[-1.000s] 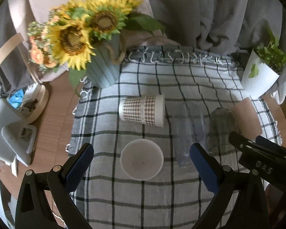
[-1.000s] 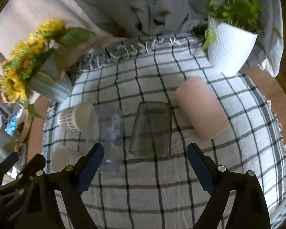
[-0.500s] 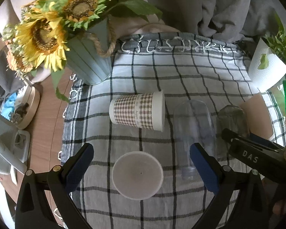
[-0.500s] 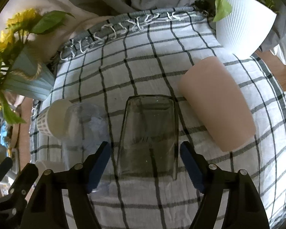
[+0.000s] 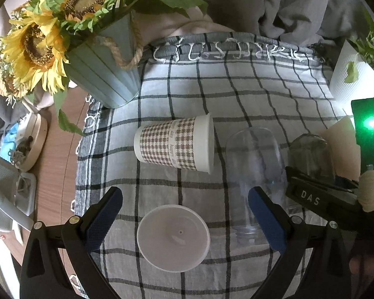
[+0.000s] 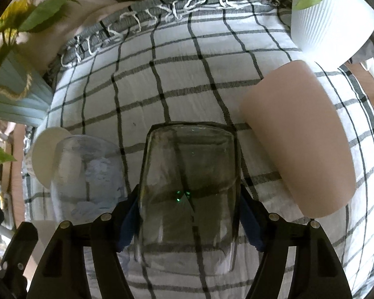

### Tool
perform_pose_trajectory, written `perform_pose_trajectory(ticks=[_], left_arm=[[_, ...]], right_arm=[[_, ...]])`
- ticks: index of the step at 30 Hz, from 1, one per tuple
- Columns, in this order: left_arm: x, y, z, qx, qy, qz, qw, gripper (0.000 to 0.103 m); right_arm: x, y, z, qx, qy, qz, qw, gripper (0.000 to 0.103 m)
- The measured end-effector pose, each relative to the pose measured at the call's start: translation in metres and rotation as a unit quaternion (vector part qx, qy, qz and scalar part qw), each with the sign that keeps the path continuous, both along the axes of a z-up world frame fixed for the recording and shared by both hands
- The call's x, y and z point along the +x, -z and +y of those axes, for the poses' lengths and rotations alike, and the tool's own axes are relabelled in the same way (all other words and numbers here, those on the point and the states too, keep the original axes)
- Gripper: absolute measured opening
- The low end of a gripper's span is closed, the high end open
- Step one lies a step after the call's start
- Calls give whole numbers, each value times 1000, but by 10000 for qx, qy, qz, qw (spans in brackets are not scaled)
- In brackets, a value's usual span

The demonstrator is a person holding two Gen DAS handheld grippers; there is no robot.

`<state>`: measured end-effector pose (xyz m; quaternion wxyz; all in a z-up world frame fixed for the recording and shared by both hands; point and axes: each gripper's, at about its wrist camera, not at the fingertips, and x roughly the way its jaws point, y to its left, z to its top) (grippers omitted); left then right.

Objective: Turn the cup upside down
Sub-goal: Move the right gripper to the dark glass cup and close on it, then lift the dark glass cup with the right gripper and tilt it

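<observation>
A dark smoky glass cup [image 6: 189, 186] lies on its side on the checked cloth, base pointing away. My right gripper [image 6: 189, 221] has its blue pads against both sides of the cup near its mouth. The same cup [image 5: 310, 157] shows in the left wrist view behind the right gripper's black finger [image 5: 316, 196]. My left gripper [image 5: 184, 221] is open and empty above a white plastic cup [image 5: 173, 238] standing on the cloth.
A clear plastic cup [image 5: 254, 174], a checked paper cup [image 5: 177, 143] and a pink cup [image 6: 296, 154] lie on their sides. A sunflower pot [image 5: 104, 74] stands far left, a white ribbed planter [image 6: 331, 17] far right.
My right gripper moved forward and down around the smoky glass cup and narrowed onto it. My left gripper edged forward over the cloth, still open.
</observation>
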<state>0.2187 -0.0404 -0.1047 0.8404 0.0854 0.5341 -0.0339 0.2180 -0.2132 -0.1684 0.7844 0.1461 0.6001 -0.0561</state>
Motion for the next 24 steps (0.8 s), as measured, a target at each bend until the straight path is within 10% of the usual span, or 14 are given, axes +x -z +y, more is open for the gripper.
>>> perform_pose_trajectory(ticks=[24], left_arm=[[-35,-14,0,-204,192,-135,9995,103]], right_arm=[[-38,-35,-20,69,25,-288,9996,68]])
